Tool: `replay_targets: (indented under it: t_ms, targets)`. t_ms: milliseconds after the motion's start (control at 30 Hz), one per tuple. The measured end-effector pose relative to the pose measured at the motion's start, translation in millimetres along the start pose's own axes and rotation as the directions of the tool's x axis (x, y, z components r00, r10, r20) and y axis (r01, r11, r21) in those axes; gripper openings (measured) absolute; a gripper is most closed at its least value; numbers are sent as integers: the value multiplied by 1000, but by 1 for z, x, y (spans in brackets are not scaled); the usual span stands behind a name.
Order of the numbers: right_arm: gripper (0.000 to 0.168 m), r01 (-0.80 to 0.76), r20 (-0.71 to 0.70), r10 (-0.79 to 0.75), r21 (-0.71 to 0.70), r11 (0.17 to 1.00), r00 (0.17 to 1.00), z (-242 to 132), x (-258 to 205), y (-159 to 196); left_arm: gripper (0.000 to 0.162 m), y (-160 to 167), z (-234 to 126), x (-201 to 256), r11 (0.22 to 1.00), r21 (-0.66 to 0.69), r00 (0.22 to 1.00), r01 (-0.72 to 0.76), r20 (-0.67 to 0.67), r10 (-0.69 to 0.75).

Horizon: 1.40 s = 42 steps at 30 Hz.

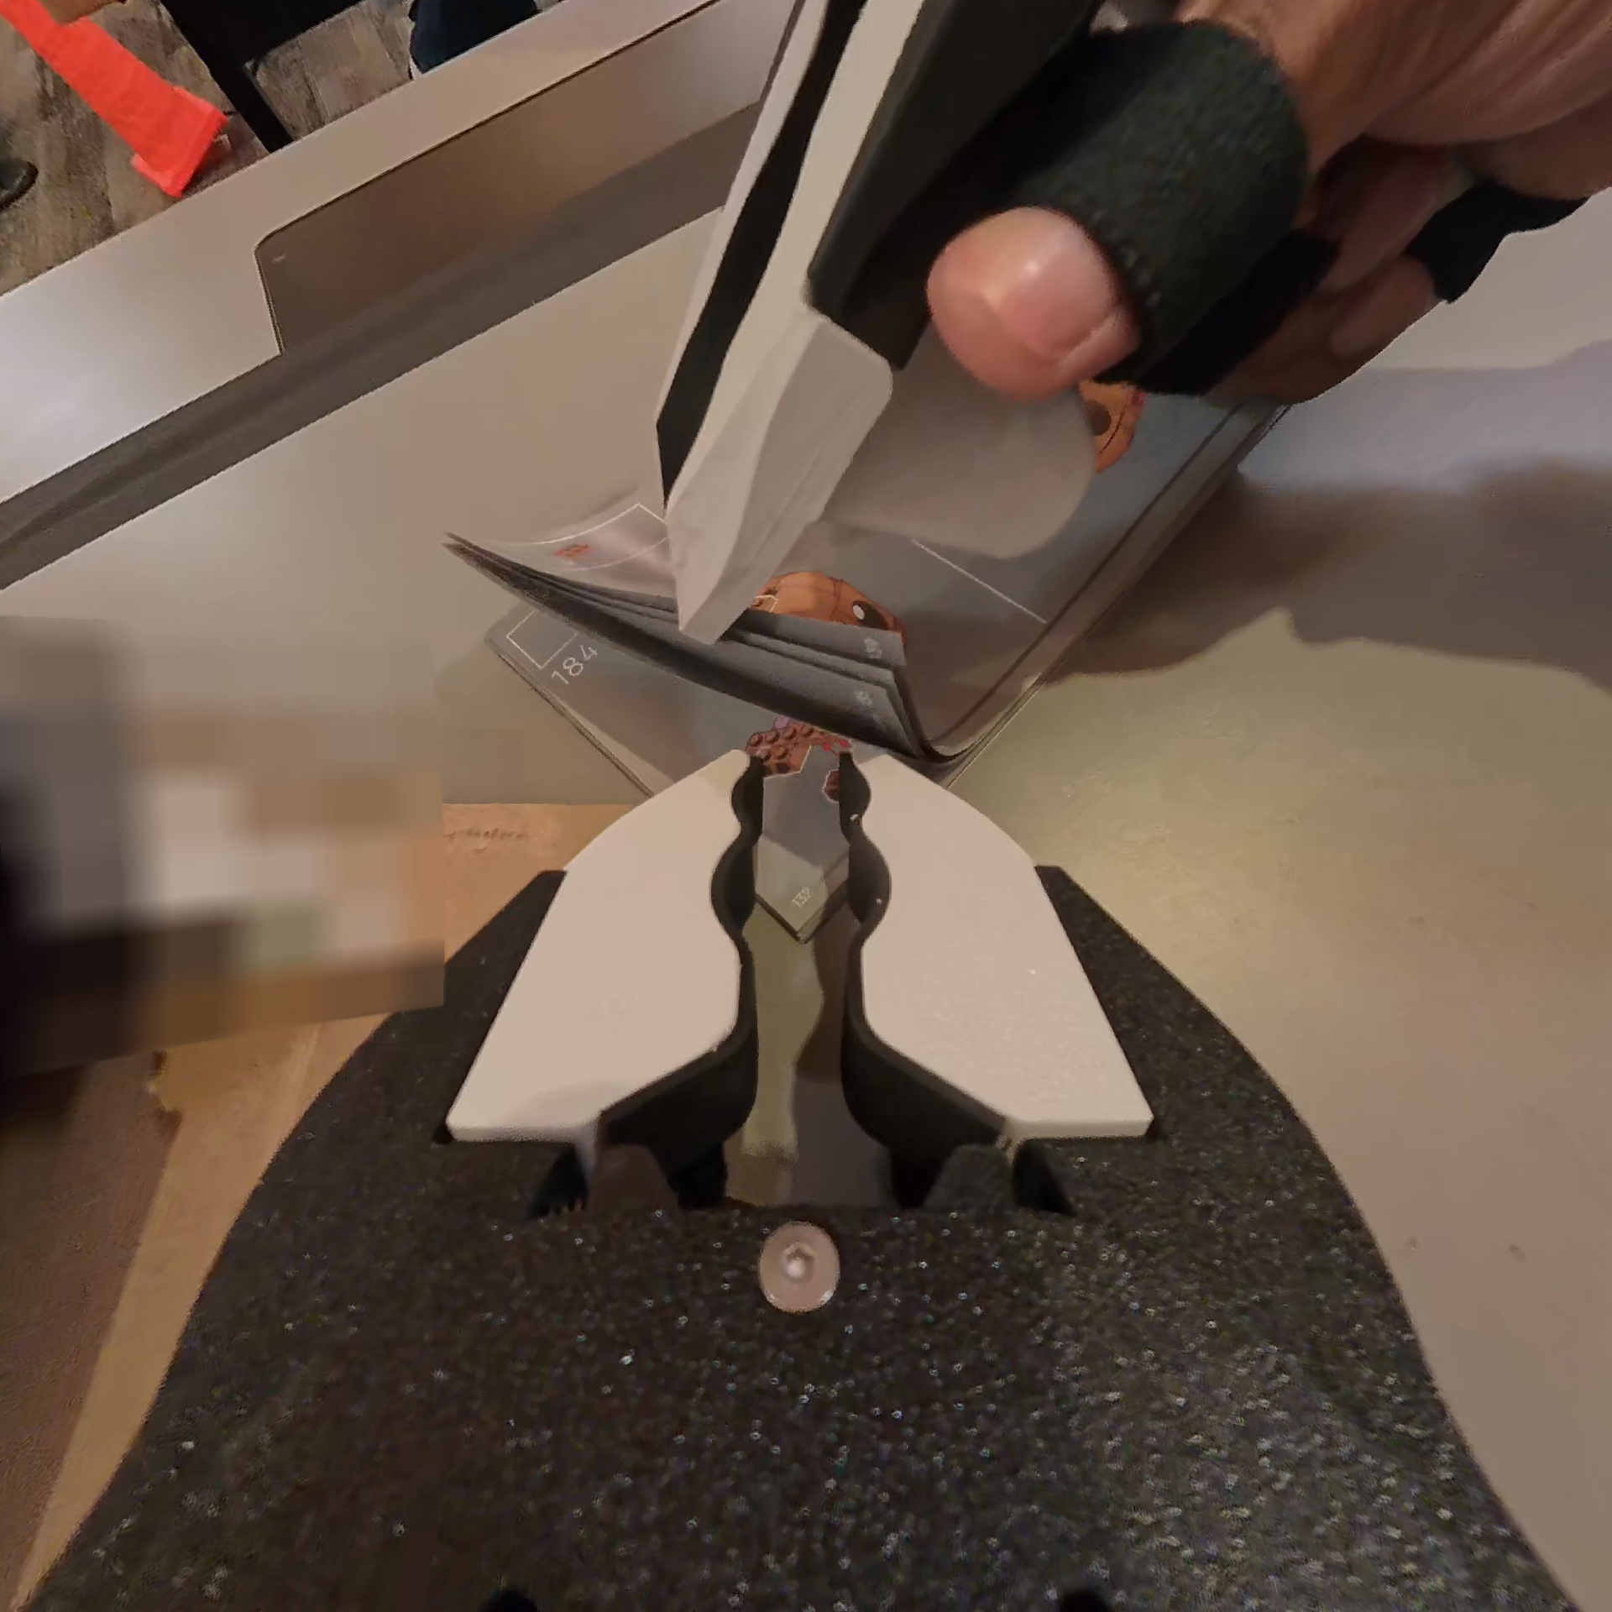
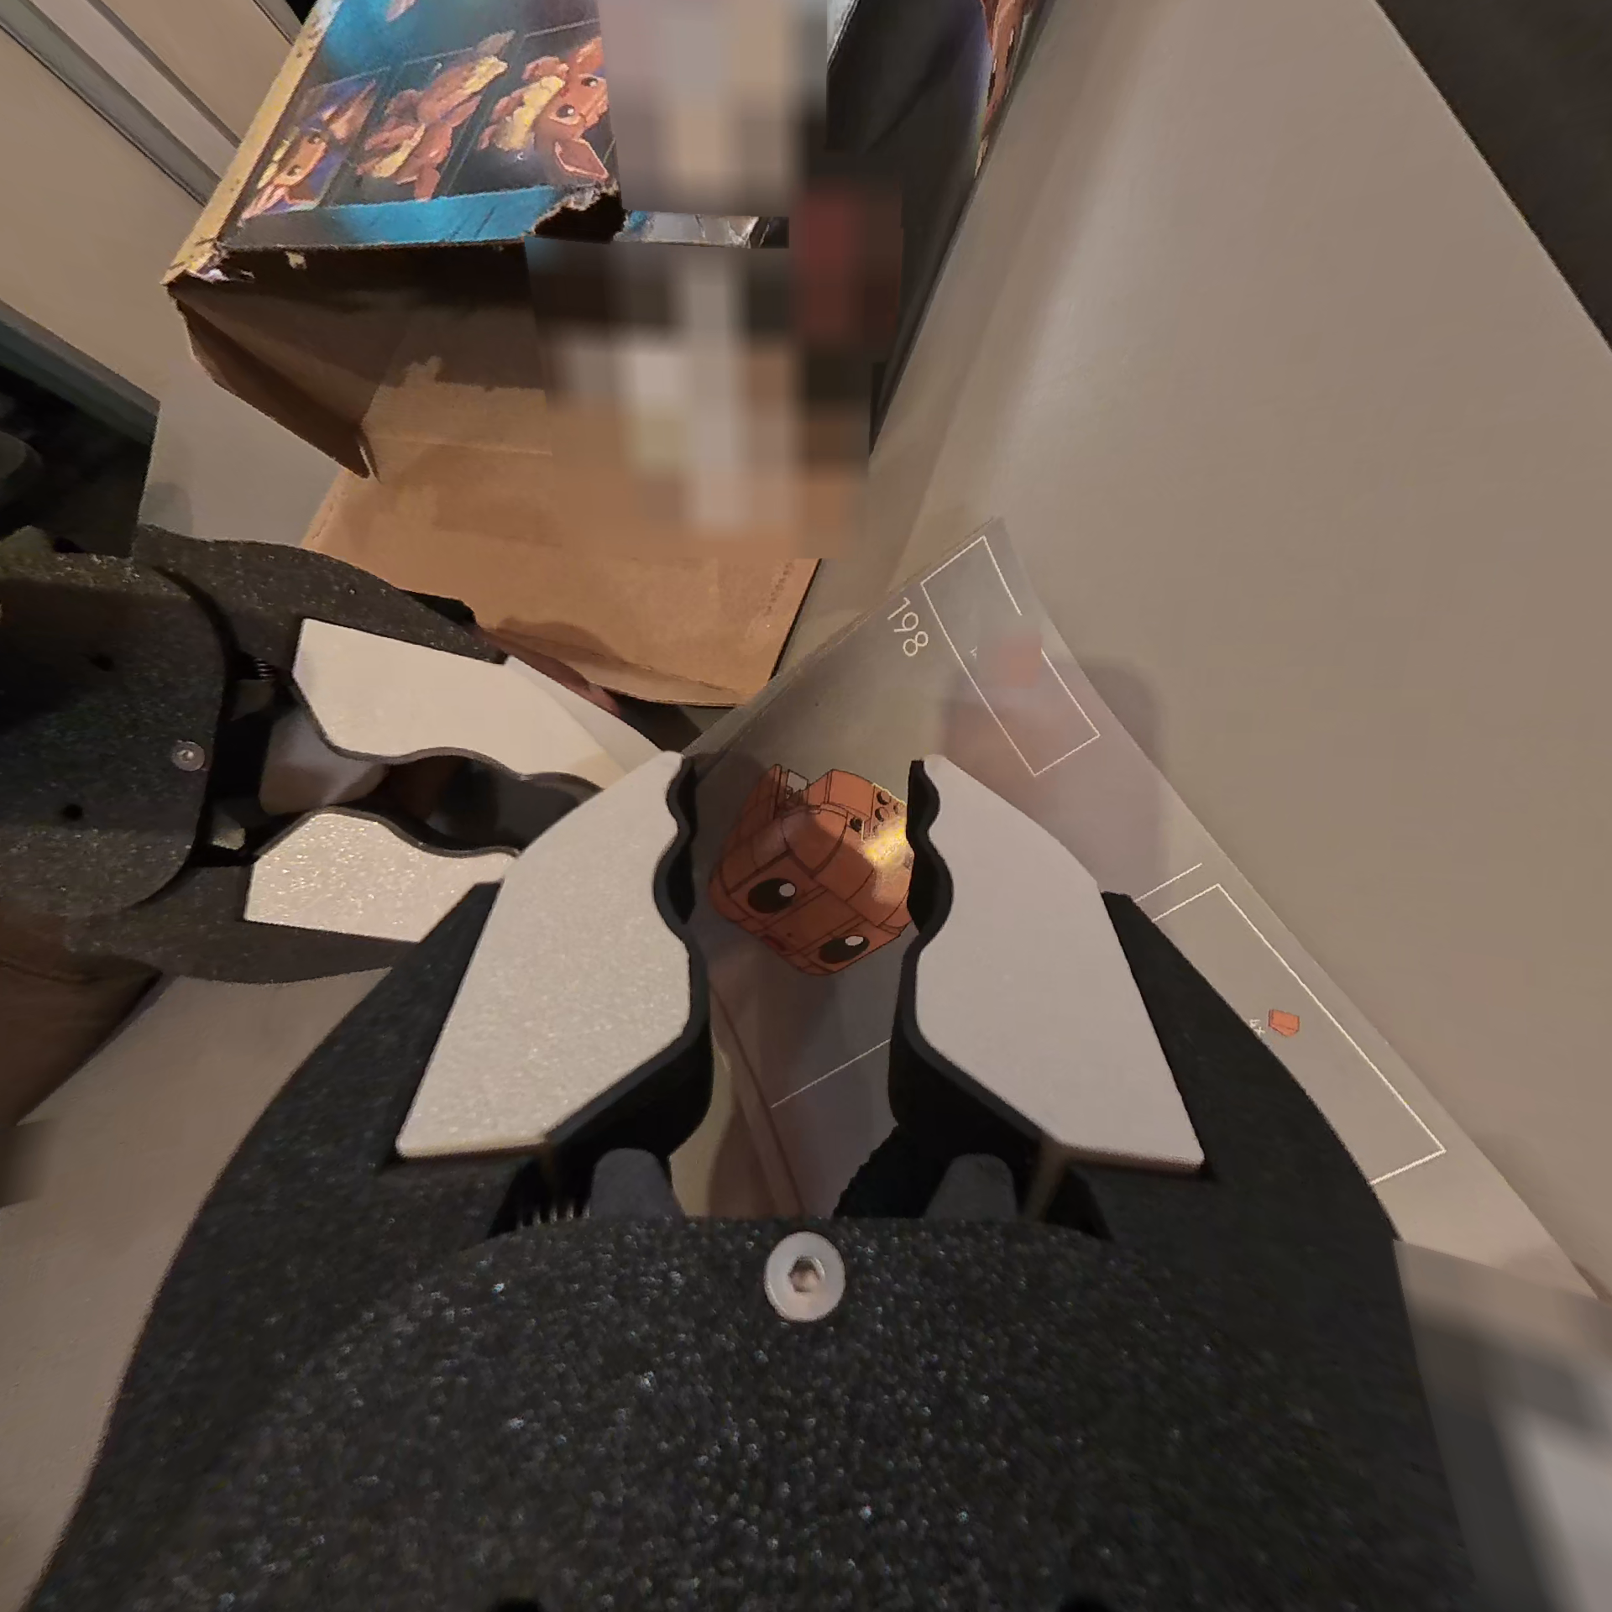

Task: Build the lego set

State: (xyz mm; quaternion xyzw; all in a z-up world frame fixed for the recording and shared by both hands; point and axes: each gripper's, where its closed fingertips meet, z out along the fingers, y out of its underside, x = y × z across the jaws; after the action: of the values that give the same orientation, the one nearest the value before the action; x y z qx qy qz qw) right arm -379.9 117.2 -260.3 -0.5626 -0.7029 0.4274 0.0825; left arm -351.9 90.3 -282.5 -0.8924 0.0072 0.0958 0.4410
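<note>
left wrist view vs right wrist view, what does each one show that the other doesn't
Only the left wrist view shows the person's hand in black finger sleeves, the orange object on the floor, and the booklet's lower pages fanned out under the right claw.

Only the right wrist view shows the torn printed box, the brown cardboard below it, and a page with a brown blocky head drawing.

Both show the instruction booklet on the pale table, and both claws: the left claw open, the right claw open.
</note>
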Motion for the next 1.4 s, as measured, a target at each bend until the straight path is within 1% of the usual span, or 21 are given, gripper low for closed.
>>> replay_targets:
  t_ms: [267, 367, 467, 567, 700, 800, 867, 1000, 1233, 1400]
  targets:
    - [46, -2, 3, 2, -3, 1000, 1000, 2, 0, 1, 15, 2, -13, -5, 999, 7, 999, 35, -29, -34]
    - [46, -3, 4, 3, -5, 1000, 1000, 3, 1, 2, 16, -4, -22, -12, 997, 48, 998, 60, -14, -60]
    - [46, -3, 5, 3, -7, 1000, 1000, 4, 1, 2, 16, -14, -28, -18, 985, 121, 992, 126, -27, -124]
    - [45, -1, 6, 2, -9, 1000, 1000, 4, 0, 2, 16, -22, -28, -17, 965, 179, 981, 190, -60, -182]
    - [45, -3, 8, 3, -9, 1000, 1000, 6, 0, 3, 17, -20, -21, -18, 957, 169, 972, 234, -59, -227]
    - [45, -2, 10, 3, -11, 1000, 1000, 7, -1, 4, 18, -22, -18, -13, 952, 176, 968, 250, -84, -238]
    - [45, -1, 11, 2, -13, 1000, 1000, 8, -1, 5, 18, -24, -16, -10, 952, 176, 966, 252, -100, -237]
    - [45, -4, 10, 4, -15, 1000, 1000, 10, -1, 5, 18, -16, -12, -12, 966, 129, 974, 225, -60, -219]
    - [45, -3, 10, 3, -21, 1000, 1000, 12, 0, 6, 17, -12, -11, -13, 968, 103, 973, 230, -54, -225]
    - [45, -8, -4, 8, -25, 1000, 1000, 9, 1, 8, 17, -10, -9, -14, 987, 81, 990, 138, 20, -140]
